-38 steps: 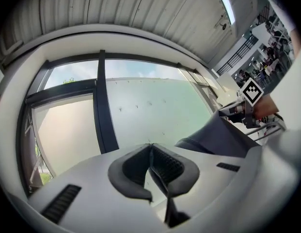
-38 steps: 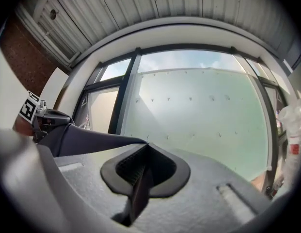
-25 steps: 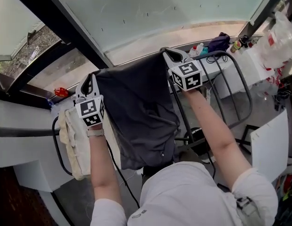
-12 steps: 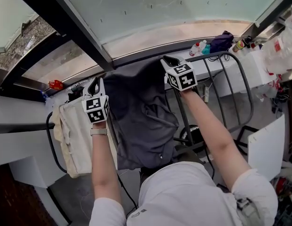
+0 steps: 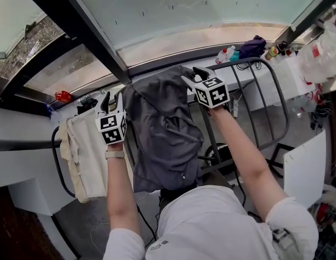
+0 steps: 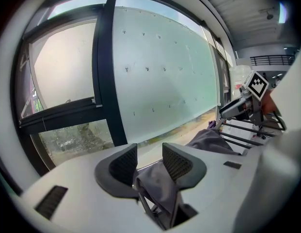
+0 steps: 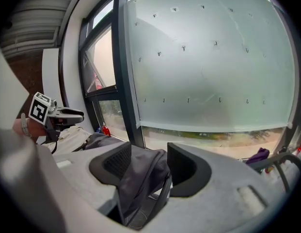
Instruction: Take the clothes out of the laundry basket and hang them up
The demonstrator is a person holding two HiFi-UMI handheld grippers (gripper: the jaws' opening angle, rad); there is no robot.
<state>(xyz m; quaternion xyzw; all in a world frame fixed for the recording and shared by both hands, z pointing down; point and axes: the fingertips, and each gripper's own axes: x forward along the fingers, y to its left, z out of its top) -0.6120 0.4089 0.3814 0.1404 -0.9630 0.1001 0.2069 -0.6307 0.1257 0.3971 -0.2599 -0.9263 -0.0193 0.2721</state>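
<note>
The dark grey garment (image 5: pixel 162 123) lies draped over the rack (image 5: pixel 276 99). Its top edge is bunched along the rack's far rail, and its length hangs down the near side toward the person. Its long axis therefore runs from that rail to the person, and its top edge runs across between the two grippers.

Both forearms reach forward and slightly down, one at each top corner of the garment. The left gripper (image 5: pixel 112 101) is at the left corner and the right gripper (image 5: pixel 193 76) at the right corner, both pointing at the window (image 5: pixel 173 10).

Both sets of jaws have just been opening and stand apart. A fold of the garment sits loosely between each pair, and the pads do not press on it.

A cream cloth (image 5: pixel 84 150) hangs at the rack's left end, just beside the left gripper.

The head view shows the whole hanging garment but not the gaps between the jaws. The left gripper view shows the loose fold (image 6: pixel 157 183) low between its jaws, with the right gripper (image 6: pixel 247 98) beyond it. The right gripper view shows the fold lying over a thin rail.
</note>
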